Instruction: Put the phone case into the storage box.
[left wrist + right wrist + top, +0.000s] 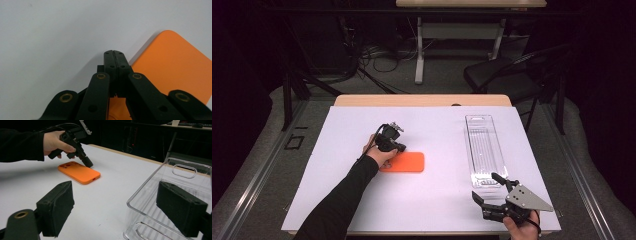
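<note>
An orange phone case lies flat, back up, on the white sheet left of centre. My left gripper points down at the case's far long edge, and its jaws are shut with nothing between them. In the left gripper view the closed tips rest on the white sheet right beside the case's rounded corner. My right gripper hovers open at the front right, just before the near end of a clear plastic tray. Its pads are spread wide, with the tray's near wall between and ahead of them.
The white sheet covers most of the wooden table, whose bare strip runs along the far side. The long empty tray lies lengthwise at the right. A dark chair and cables stand on the floor beyond the table.
</note>
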Action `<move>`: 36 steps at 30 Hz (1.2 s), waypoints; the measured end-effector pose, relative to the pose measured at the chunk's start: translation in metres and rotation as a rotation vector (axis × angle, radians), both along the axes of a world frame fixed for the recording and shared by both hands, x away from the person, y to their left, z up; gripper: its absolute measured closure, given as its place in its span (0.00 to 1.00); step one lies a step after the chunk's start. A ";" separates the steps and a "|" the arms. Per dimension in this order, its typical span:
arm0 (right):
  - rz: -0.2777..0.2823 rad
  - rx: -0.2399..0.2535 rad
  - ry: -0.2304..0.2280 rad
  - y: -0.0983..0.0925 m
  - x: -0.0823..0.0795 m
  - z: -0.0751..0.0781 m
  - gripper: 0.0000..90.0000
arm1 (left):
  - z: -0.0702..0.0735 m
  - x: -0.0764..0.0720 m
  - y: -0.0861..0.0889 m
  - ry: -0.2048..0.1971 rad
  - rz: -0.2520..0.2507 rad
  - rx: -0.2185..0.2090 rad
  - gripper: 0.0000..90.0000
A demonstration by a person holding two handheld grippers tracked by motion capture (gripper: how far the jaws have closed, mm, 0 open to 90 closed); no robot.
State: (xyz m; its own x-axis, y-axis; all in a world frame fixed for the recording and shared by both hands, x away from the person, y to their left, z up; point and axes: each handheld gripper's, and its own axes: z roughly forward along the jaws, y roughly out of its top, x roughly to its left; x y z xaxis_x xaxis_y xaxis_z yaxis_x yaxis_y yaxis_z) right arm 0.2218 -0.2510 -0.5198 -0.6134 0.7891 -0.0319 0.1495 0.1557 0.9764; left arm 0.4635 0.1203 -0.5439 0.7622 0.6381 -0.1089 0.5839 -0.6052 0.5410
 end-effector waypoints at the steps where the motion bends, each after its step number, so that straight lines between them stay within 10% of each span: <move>1: 0.000 0.000 0.000 0.000 0.000 0.000 0.16 | 0.000 0.000 0.000 0.000 0.000 0.000 1.00; 36: 0.004 0.000 0.005 0.002 -0.001 0.000 0.16 | 0.002 -0.060 0.009 0.048 -0.134 -0.014 1.00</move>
State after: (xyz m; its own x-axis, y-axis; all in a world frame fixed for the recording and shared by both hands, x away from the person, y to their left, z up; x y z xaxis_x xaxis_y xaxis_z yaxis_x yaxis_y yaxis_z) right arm 0.2213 -0.2487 -0.5200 -0.6169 0.7865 -0.0284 0.1541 0.1561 0.9756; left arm 0.4035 0.1291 -0.5421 0.8343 0.5289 -0.1559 0.5239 -0.6721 0.5232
